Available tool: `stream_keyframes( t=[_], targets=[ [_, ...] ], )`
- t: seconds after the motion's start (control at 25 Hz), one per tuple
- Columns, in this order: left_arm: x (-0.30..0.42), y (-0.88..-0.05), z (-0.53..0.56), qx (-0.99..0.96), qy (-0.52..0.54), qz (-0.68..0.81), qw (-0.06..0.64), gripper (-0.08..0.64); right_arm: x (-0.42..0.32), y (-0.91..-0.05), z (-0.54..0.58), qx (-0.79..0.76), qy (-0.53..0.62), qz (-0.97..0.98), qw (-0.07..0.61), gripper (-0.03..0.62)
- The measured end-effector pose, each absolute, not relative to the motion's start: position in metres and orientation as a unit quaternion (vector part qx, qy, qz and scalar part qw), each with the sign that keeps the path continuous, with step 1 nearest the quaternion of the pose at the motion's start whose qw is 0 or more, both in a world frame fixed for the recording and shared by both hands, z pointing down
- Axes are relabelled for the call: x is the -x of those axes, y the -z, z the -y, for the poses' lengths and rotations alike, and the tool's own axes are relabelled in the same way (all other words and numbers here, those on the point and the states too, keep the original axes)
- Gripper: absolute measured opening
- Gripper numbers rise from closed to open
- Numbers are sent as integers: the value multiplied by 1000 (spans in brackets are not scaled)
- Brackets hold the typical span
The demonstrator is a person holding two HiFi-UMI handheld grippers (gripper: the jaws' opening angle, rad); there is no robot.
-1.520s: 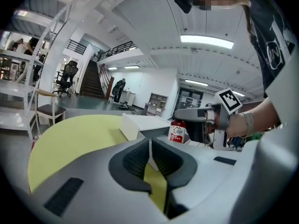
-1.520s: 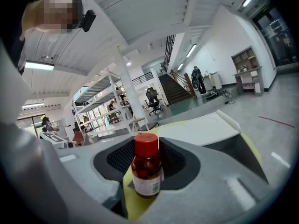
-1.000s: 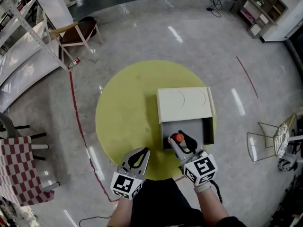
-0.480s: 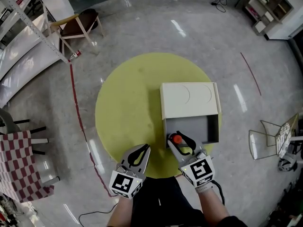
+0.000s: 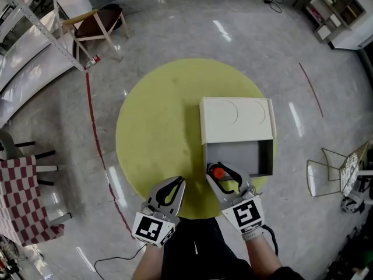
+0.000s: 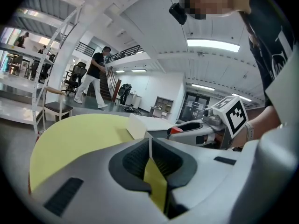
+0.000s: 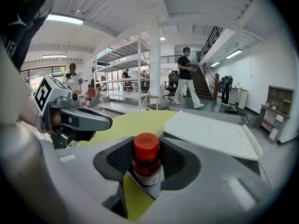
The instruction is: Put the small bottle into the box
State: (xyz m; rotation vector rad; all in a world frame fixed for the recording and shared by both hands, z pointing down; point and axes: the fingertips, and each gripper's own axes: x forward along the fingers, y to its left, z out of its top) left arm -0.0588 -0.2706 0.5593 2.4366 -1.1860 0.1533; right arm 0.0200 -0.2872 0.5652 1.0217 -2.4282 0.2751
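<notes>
Right tool is clamped on the small red-capped bottle. The bottle's upright, right at the near-left corner of the open grey box on the round yellow counter, not inside yet afaict. Left tool is closed w/ nothing in it, over the counter's near edge. Biggest risk imo: if we let go here, the bottle clips the near wall and tips out onto the counter. The grip also looks high, just under the cap, so it could swing when we push fwd. The lid is flopped back, no prob there.
</notes>
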Motion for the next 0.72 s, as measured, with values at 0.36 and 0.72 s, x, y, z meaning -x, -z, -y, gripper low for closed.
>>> stream_keyframes(
  t=[0.36, 0.72],
  targets=[
    [62, -554, 270, -875, -51, 435, 205, 25, -20, -573, 285, -374, -107, 881, 271, 156],
    [60, -548, 271, -877, -51, 432, 203, 25, -20, -566, 284, -375, -137, 883, 247, 156]
  ],
)
